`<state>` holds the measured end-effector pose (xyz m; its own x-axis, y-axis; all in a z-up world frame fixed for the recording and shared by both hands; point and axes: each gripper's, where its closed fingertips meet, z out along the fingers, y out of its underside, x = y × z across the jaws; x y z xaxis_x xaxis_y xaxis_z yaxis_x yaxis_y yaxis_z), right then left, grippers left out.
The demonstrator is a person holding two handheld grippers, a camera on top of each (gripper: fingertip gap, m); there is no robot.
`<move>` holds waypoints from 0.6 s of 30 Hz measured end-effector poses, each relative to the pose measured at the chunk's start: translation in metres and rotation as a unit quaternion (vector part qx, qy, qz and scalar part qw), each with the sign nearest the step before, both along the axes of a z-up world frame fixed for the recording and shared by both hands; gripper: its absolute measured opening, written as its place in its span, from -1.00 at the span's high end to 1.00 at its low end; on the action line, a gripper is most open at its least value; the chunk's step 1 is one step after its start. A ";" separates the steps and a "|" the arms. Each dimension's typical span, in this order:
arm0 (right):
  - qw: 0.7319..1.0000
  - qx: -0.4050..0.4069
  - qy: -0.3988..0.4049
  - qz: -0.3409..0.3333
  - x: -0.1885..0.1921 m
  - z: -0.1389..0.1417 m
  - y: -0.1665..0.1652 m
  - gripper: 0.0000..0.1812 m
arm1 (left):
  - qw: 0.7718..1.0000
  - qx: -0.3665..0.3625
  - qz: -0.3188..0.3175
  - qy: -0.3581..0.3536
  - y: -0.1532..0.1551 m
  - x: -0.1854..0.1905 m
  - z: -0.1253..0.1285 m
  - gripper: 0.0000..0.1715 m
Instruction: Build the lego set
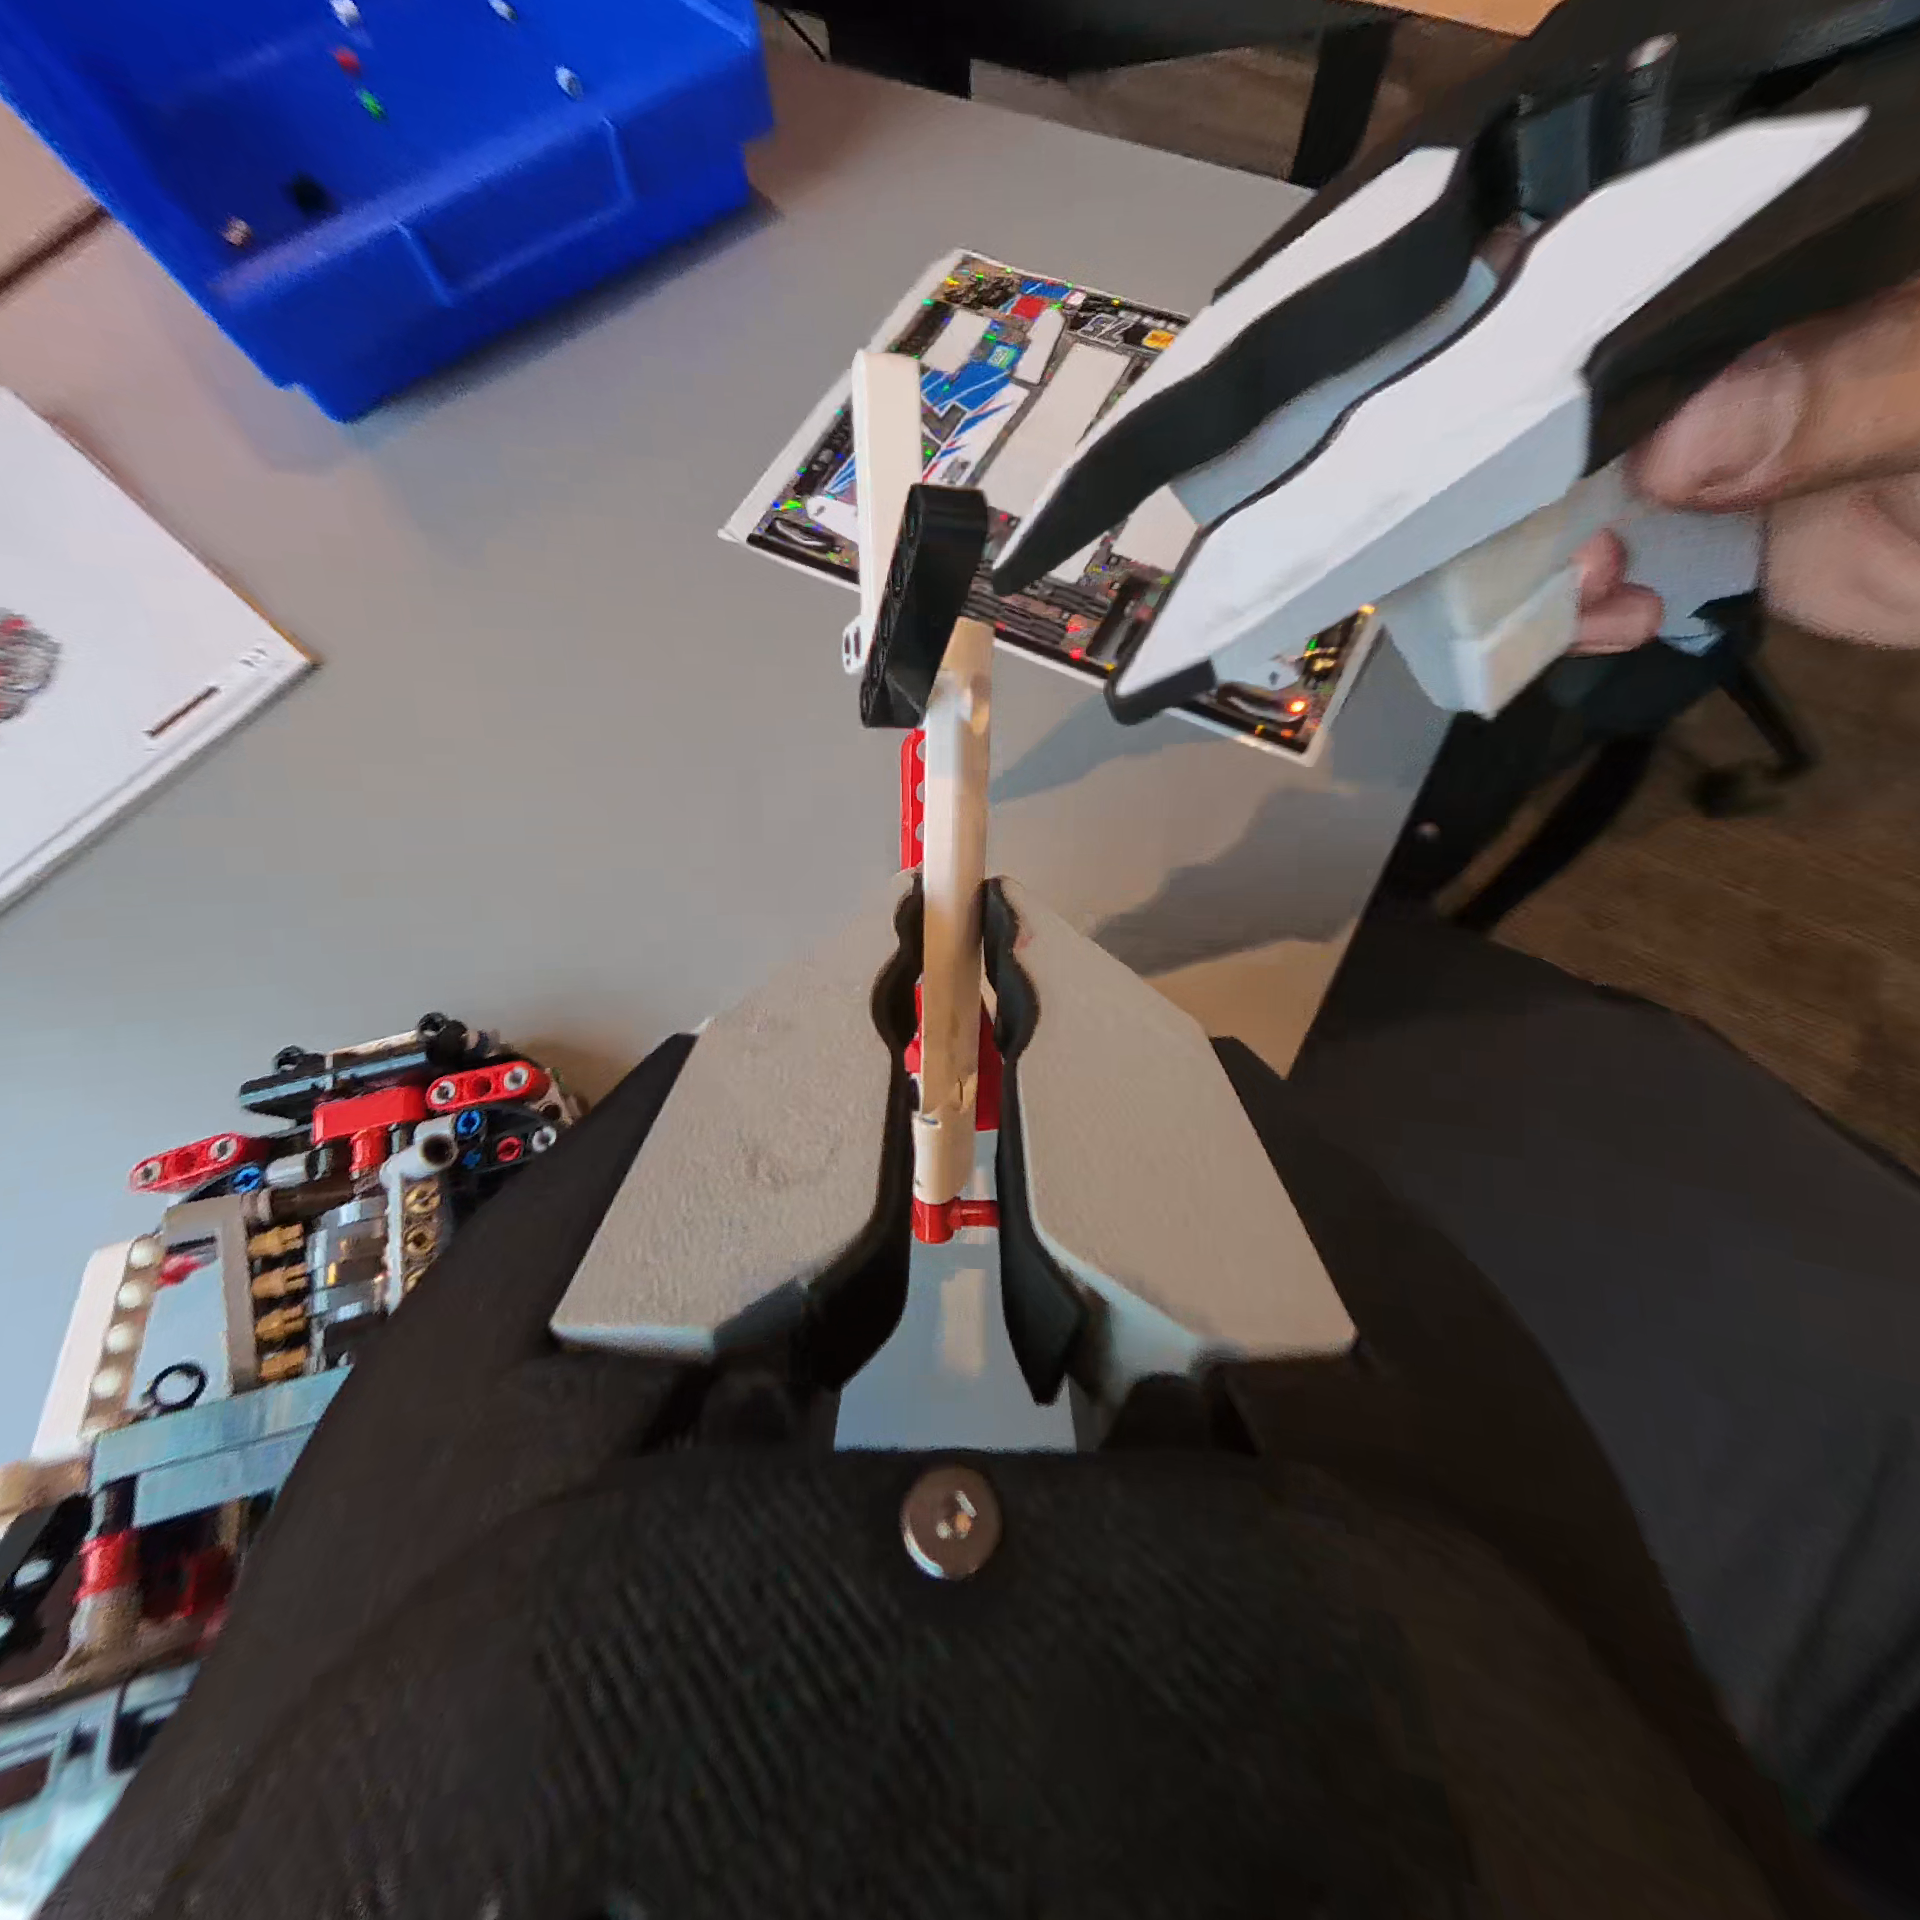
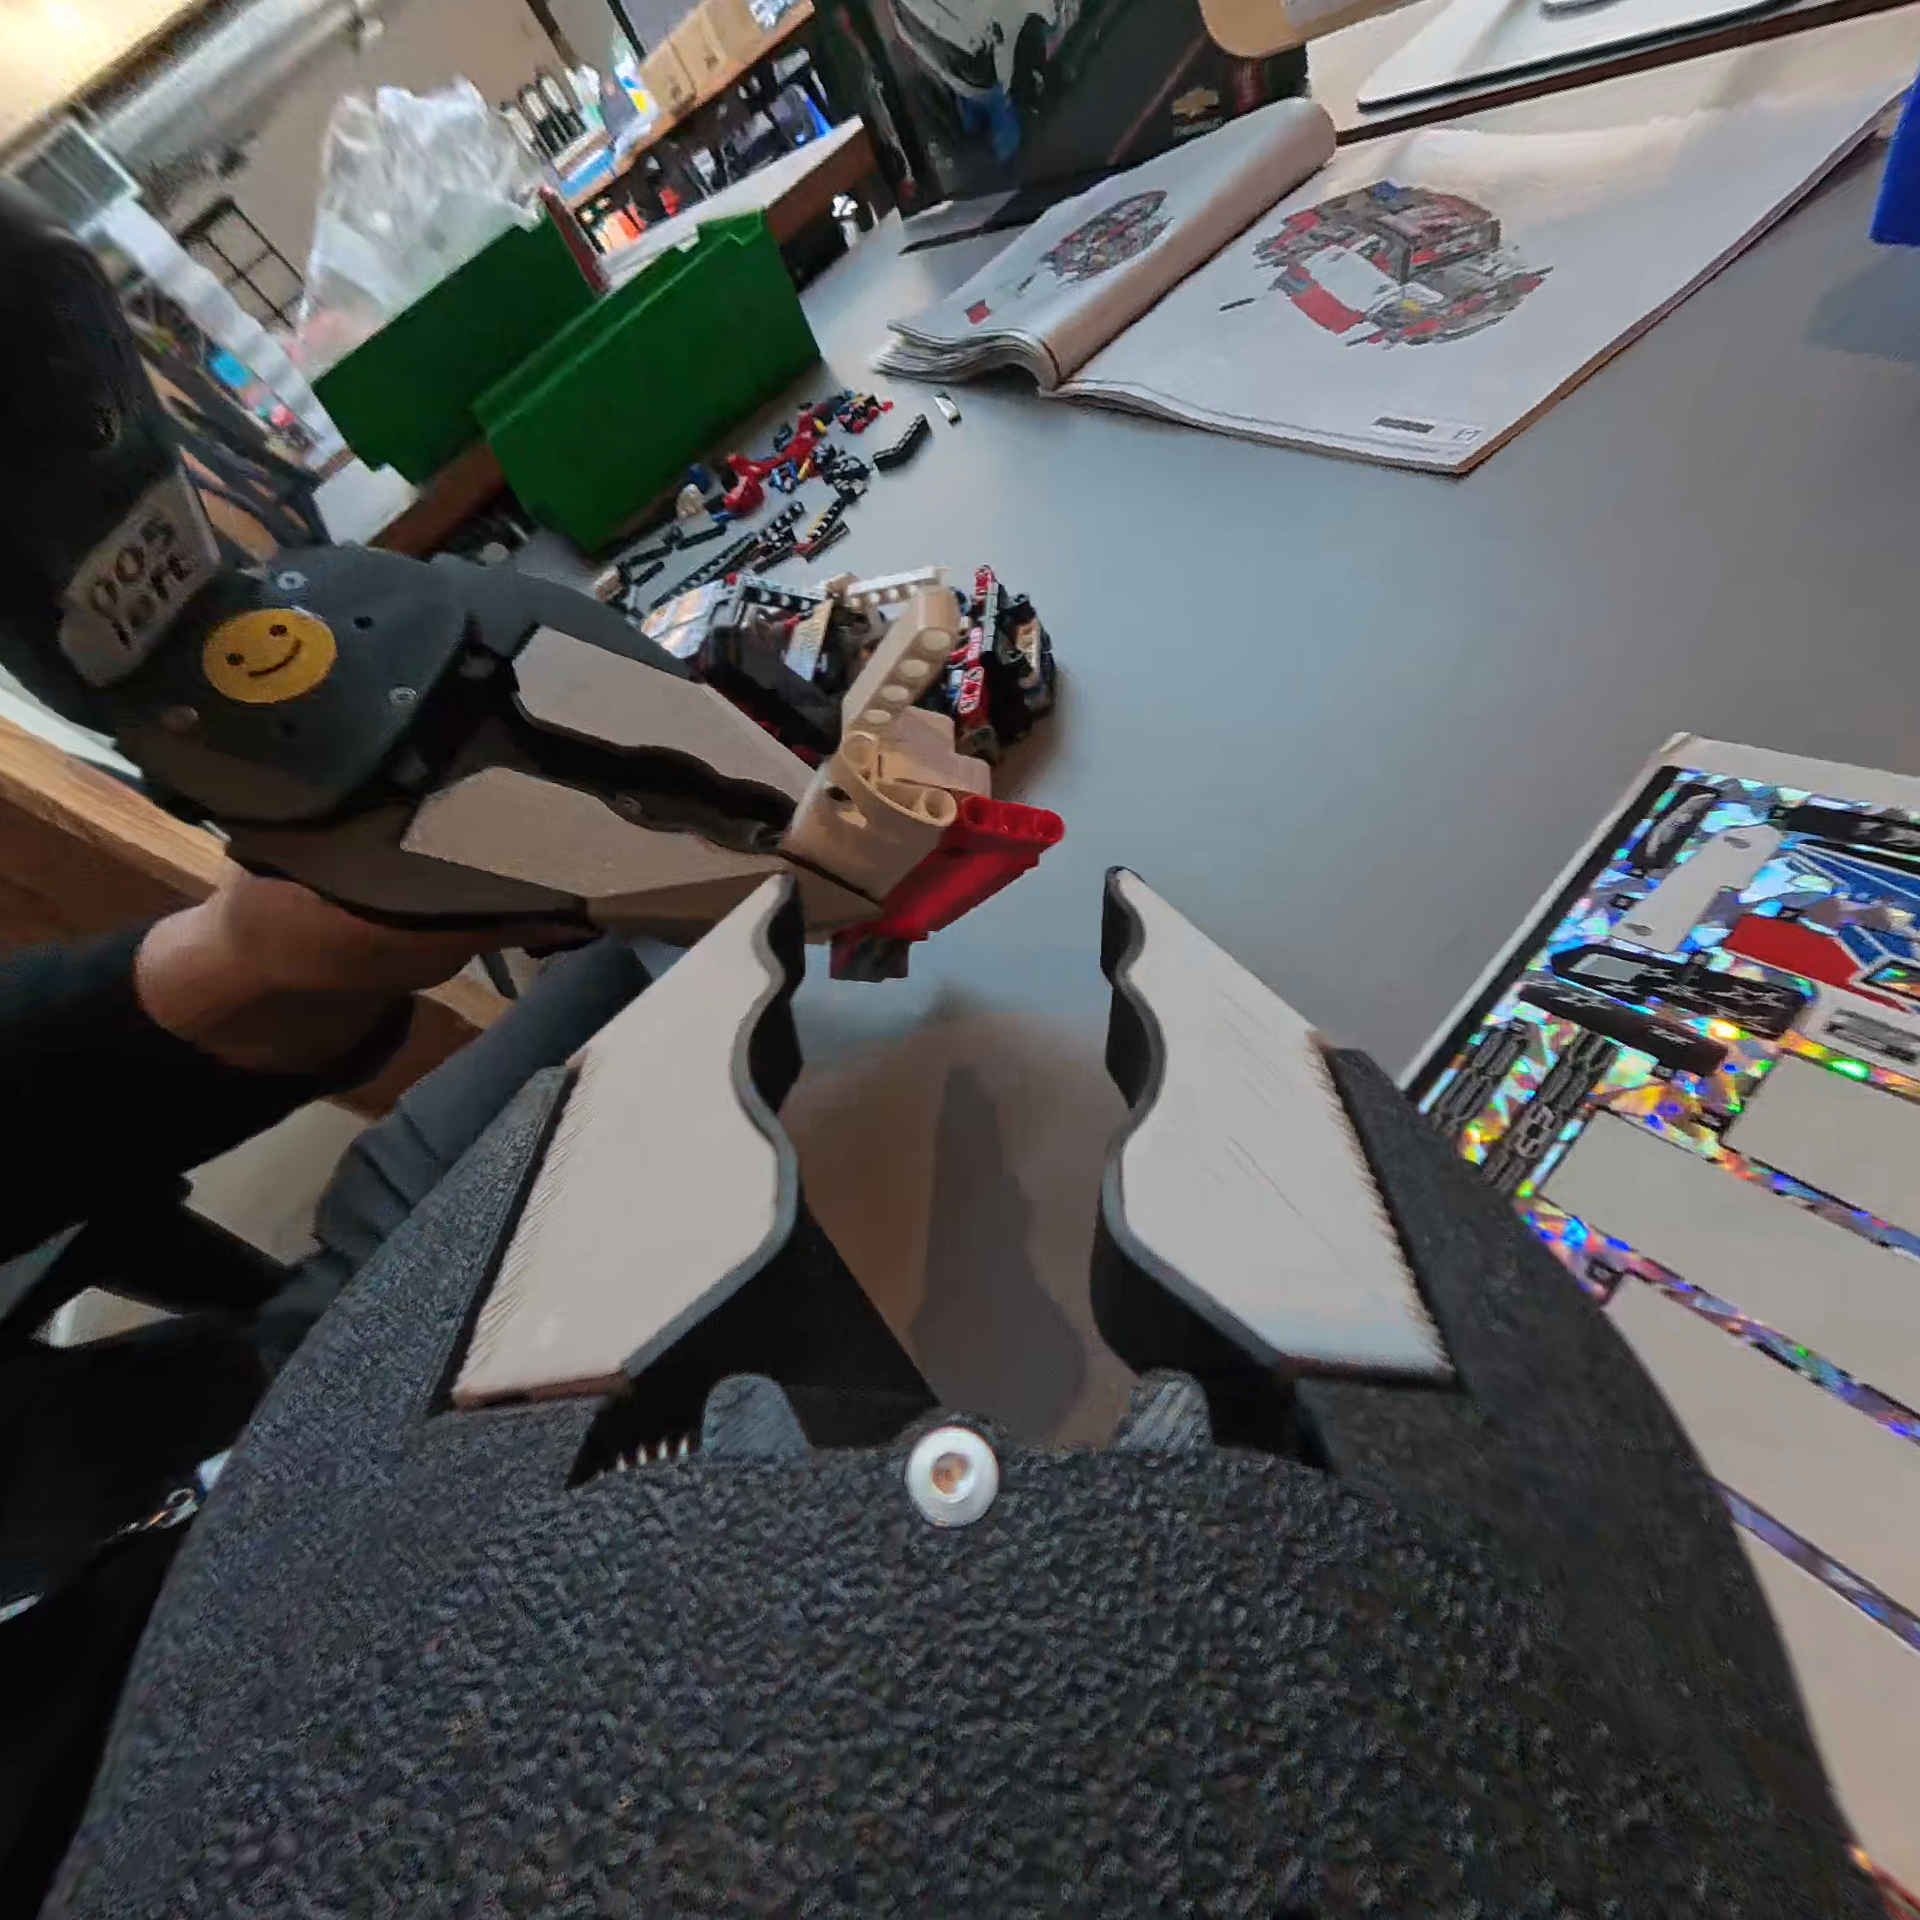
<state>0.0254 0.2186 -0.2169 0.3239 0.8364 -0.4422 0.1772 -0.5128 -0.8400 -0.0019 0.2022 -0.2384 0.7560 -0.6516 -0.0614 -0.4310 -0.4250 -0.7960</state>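
Here the left gripper [image 1: 951, 904] has its jaws pinching a small sub-assembly [image 1: 951, 831], seen in the centre of the left wrist view: a curved white panel with a red beam behind it and a black beam [image 1: 914, 608] fixed across its top end. It is held up in the air above the grey worktop [image 1: 520, 623]. The right gripper [image 2: 951, 914] has its jaws spread and holds nothing; in the left wrist view it reaches in from the upper right, with the fingertips just beside the black beam, but I cannot tell if they touch it.

The larger part of the model [image 2: 883, 665] lies on the worktop in the middle of the right wrist view, with loose pieces [image 2: 800, 488] beyond it, green bins [image 2: 623, 395] behind, and the open instruction book [image 2: 1299, 312] in the upper right. A shiny sticker sheet [image 2: 1714, 1039] lies at the right edge.

The risk, I think, is in the grip. The panel is thin and smooth, held only by its edges, so a push from the right gripper could turn it between the jaws or make it slip out. A strong push could also separate the black beam from its pins.
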 end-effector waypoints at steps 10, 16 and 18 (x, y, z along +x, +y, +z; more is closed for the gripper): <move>0.985 0.105 -0.135 0.014 -0.010 -0.037 -0.010 0.26 | 0.967 0.069 0.003 0.246 -0.004 -0.025 -0.031 0.91; 0.977 0.103 -0.186 -0.025 -0.008 -0.061 0.005 0.28 | 0.964 0.077 0.034 0.254 0.007 -0.016 -0.052 0.80; 0.975 0.108 -0.194 -0.026 -0.006 -0.065 0.006 0.29 | 0.965 0.083 0.041 0.247 0.001 -0.018 -0.044 0.47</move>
